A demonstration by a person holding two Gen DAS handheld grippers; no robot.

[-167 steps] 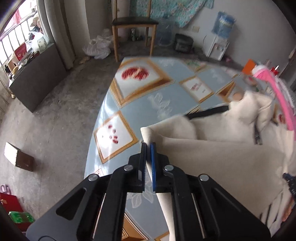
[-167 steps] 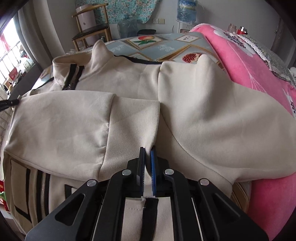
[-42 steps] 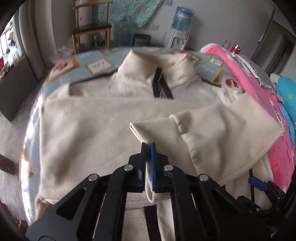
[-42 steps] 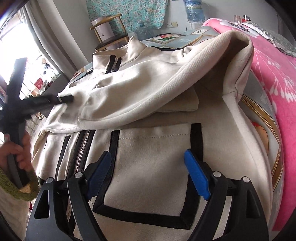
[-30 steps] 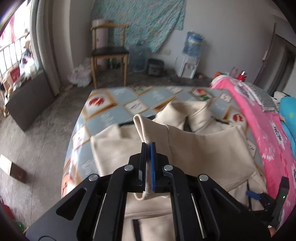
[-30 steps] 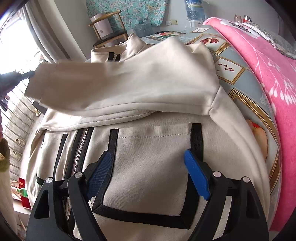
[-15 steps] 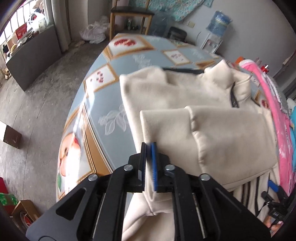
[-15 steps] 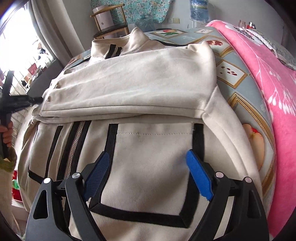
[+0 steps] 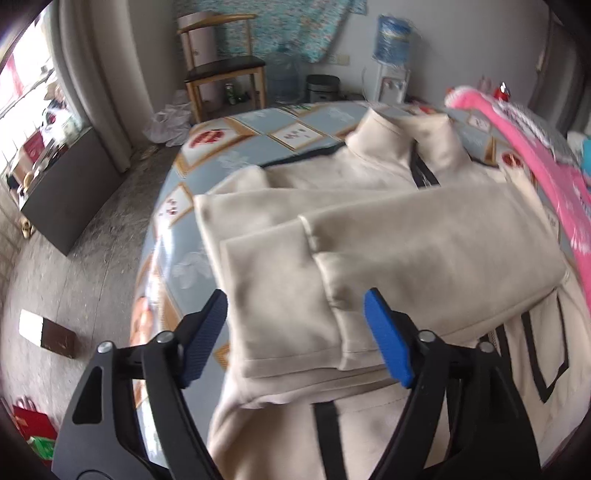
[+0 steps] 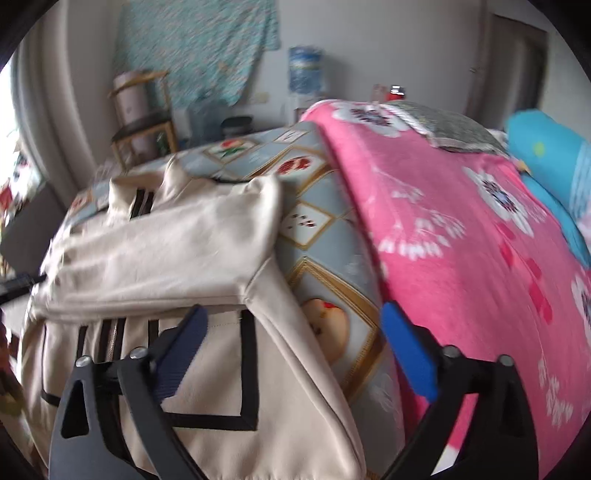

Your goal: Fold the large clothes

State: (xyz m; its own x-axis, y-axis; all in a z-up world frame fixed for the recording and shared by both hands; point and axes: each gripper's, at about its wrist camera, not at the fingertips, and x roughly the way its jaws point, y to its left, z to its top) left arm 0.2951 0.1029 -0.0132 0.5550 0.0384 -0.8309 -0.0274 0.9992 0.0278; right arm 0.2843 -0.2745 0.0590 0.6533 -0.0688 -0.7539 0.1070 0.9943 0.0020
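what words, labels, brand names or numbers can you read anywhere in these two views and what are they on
None can be read.
Water bottle on the dispenser: label blurred, no letters legible.
Red box on the floor: any print too small and dark to read.
Tablecloth: only fruit pictures, no lettering.
Cream jacket, pink blanket and both open grippers: no visible text or logo.

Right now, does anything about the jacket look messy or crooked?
A little. The jacket has both sleeves folded across its chest, but they are not lined up: the cuff reaches the jacket's side edge over the patterned cover. The collar stands up. Both hand-held grippers are open and hold nothing.
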